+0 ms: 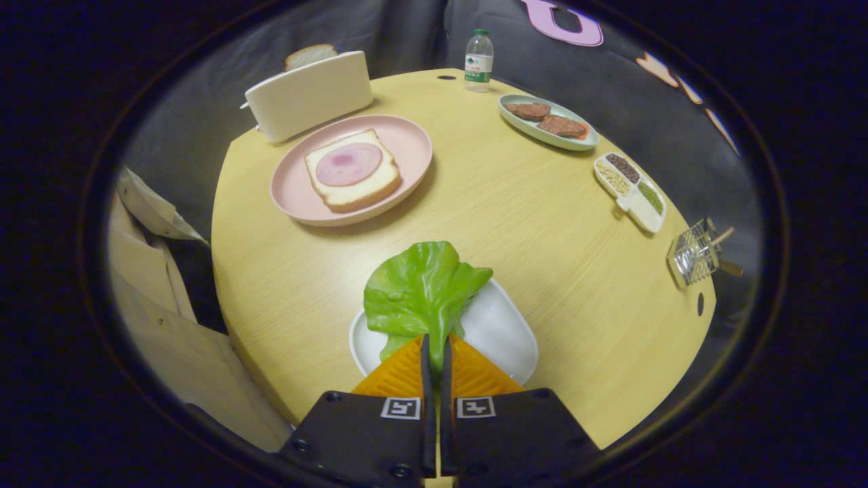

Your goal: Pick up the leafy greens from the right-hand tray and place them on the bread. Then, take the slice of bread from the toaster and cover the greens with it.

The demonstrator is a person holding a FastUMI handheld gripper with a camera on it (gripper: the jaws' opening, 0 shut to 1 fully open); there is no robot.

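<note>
My gripper (pixel 434 342) is shut on the stem end of a green lettuce leaf (pixel 420 288), both orange fingers (pixel 400 373) pressing it. The leaf fans out ahead of the fingers, above a white tray (pixel 502 325) right under them. Farther ahead, a pink plate (pixel 407 146) carries a slice of bread (pixel 356 186) topped with a round of pink ham (pixel 349 164). Behind the plate stands a white toaster (pixel 308 95) with a bread slice (pixel 308 54) sticking out of its top.
A water bottle (pixel 479 61) stands at the far side of the round wooden table (pixel 542 217). To the right lie a green dish with meat patties (pixel 548 122), a white divided dish of grains (pixel 630 192) and a small wire rack (pixel 695 257). A person's beige sleeve (pixel 169 305) is at the left.
</note>
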